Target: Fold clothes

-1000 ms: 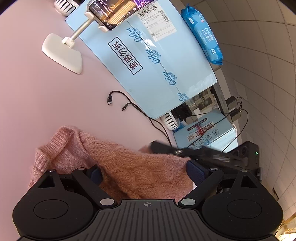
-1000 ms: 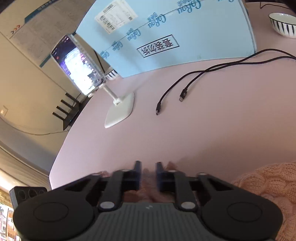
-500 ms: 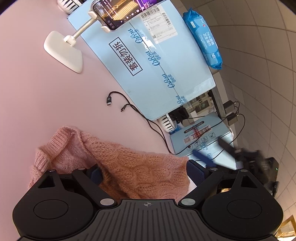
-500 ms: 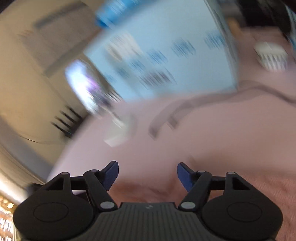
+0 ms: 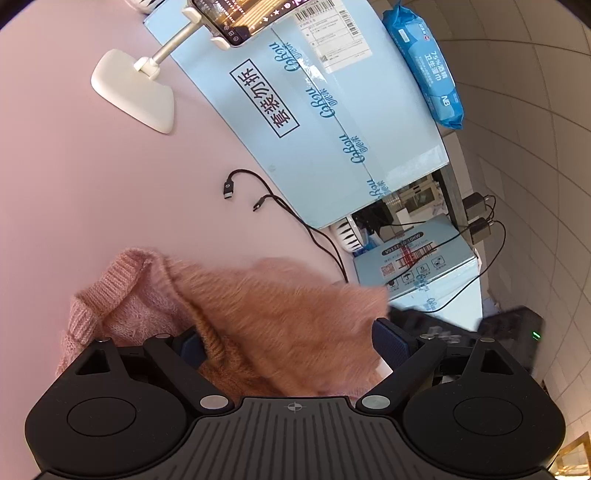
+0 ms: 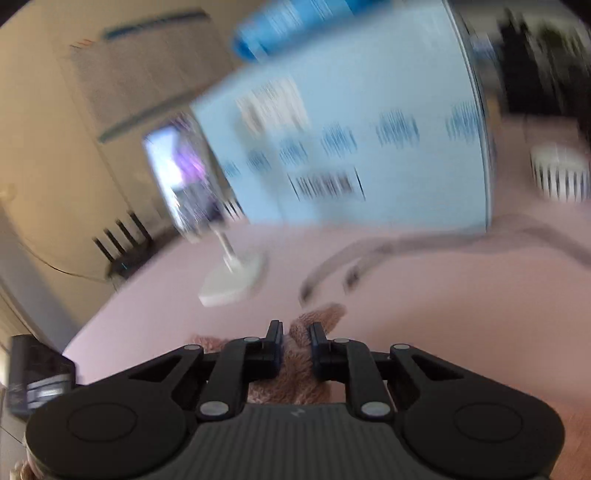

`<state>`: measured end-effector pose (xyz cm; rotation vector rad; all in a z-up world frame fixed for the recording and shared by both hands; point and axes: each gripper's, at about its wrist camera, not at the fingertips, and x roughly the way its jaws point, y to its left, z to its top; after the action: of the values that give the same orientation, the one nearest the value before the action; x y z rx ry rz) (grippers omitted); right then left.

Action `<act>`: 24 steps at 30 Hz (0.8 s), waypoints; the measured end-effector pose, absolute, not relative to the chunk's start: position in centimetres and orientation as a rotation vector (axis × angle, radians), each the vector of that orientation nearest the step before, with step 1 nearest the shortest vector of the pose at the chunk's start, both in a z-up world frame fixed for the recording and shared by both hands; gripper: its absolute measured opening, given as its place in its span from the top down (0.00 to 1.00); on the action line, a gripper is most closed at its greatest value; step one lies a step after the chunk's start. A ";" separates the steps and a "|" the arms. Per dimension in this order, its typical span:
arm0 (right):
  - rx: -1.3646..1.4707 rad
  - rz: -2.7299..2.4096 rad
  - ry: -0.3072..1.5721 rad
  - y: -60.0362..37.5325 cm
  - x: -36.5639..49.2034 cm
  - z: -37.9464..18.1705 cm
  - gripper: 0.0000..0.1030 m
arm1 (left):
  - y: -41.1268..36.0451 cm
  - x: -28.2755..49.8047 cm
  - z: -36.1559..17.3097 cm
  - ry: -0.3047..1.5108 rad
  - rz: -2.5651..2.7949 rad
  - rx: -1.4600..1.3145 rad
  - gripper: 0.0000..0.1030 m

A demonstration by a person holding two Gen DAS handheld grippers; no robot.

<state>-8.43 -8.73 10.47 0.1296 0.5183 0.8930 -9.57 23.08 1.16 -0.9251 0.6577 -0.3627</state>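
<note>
Two hand-held grippers work over a pale pink surface (image 5: 92, 192). The left hand-held gripper (image 5: 288, 341) has its two fingers spread wide, and a pink knitted sweater (image 5: 258, 314) lies bunched between them, filling the gap; the blue pads (image 5: 389, 341) sit at the fabric's edges without pressing it together. The right hand-held gripper (image 6: 296, 339) has its fingers drawn close, with only a narrow slot between them, and a fold of the sweater (image 6: 306, 332) is pinched in that slot, a tuft poking out beyond the fingertips.

The sweater sits at the near edge of the surface. It is a fuzzy cable knit, salmon pink, crumpled rather than flat, with a paler ribbed cuff or hem curling up at its left side. Its right part is smeared by motion blur.

Farther away on the surface lie two black charging cables (image 5: 266, 201) with loose plug ends, apart from the sweater. Beyond them stands a large light blue box (image 5: 332, 122) printed with dark lettering, and a blue wipes pack (image 5: 428, 66) rests on top of it. To the far left a white phone stand (image 5: 136, 92) holds a lit phone (image 5: 236, 14). A striped bowl (image 6: 559, 171) sits at the far right. The right wrist view is heavily blurred.
</note>
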 end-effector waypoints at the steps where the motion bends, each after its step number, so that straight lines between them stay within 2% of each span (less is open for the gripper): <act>1: 0.113 0.909 0.456 -9.2 -9.1 11.1 0.79 | 23.1 -9.5 1.2 0.660 -0.360 -0.927 0.10; 3: 0.055 0.958 0.341 -10.4 -11.0 12.2 0.75 | 23.1 -9.5 1.2 0.664 -0.354 -0.929 0.10; 5: -0.074 0.985 0.261 -11.3 -12.9 12.2 0.55 | 23.1 -9.3 1.2 0.672 -0.350 -0.934 0.10; 6: -0.118 1.014 0.281 -11.5 -13.2 11.8 0.42 | 23.2 -9.2 1.2 0.678 -0.348 -0.939 0.10; 9: -0.191 1.208 0.506 -12.7 -13.4 9.9 0.35 | 23.5 -8.8 1.3 0.706 -0.341 -0.971 0.10; 13: -0.156 1.184 0.621 -12.9 -13.1 8.4 0.24 | 23.9 -8.4 1.3 0.734 -0.342 -1.006 0.10; 16: -0.066 0.969 0.685 -12.9 -11.7 8.3 0.23 | 24.3 -8.2 1.3 0.754 -0.345 -1.033 0.10; 22: 0.516 0.610 1.165 -16.0 -4.6 3.7 0.22 | 24.6 -7.8 1.5 0.793 -0.344 -1.048 0.10; 24: 0.666 0.605 1.190 -17.0 -3.9 2.4 0.23 | 24.4 -7.6 1.6 0.810 -0.344 -1.028 0.10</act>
<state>-3.90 -17.03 2.36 0.6655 1.1903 0.6048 -7.59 24.44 1.64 -1.0280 0.8101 -0.3441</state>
